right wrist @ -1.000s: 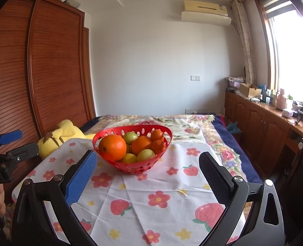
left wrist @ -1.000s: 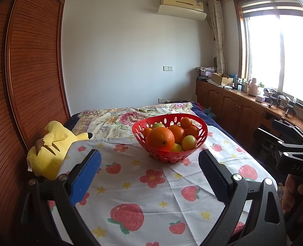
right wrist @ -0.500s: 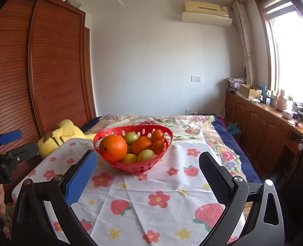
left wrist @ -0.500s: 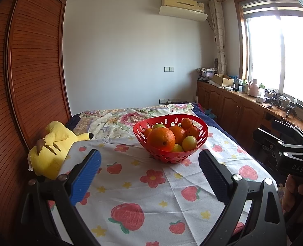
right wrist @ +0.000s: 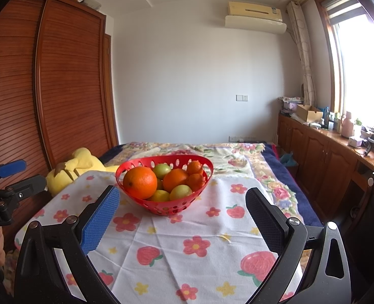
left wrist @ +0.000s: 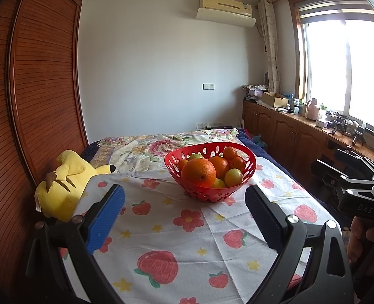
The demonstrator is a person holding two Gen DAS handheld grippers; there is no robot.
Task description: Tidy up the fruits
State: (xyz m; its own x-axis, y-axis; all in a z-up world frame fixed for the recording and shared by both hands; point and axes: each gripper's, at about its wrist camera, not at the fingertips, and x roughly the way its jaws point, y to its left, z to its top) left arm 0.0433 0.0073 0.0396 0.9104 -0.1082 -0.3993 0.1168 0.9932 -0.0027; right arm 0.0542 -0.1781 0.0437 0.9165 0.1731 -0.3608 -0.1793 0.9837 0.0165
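Observation:
A red perforated basket stands on the strawberry-print cloth. It holds a large orange, smaller oranges and green-yellow fruits. My left gripper is open, short of the basket, with nothing between its fingers. My right gripper is open too, just in front of the basket. Each gripper shows at the edge of the other's view, held by a hand.
A yellow plush toy lies at the cloth's left edge against a wooden wardrobe. A floral bedspread lies behind the basket. Wooden cabinets with clutter run under the window on the right.
Both views have shifted only slightly; the basket and fruits have not moved, and both grippers stay open.

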